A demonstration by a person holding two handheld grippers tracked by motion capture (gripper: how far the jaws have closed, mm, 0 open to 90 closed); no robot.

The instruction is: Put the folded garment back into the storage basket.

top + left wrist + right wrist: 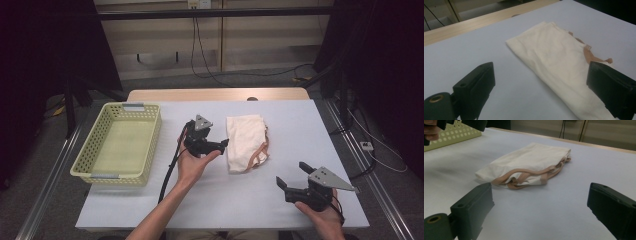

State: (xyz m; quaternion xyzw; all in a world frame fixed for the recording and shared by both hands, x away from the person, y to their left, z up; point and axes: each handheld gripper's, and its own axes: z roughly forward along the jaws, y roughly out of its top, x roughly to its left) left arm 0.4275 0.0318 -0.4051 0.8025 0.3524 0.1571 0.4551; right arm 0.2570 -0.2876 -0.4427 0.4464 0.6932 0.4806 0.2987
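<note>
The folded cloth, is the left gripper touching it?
Cannot tell. In the left gripper view, the cloth passes behind one jaw of the open left gripper, hiding any contact.

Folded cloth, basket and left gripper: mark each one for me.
Folded cloth (244,141), high view, middle of its cream top face.
Basket (150,145), high view, its right wall.
Left gripper (539,82), left gripper view, midway between its open fingertips.

The folded cream cloth garment with tan trim (246,142) lies mid-table; the pale green perforated plastic basket (86,153) sits well left of it.
</note>
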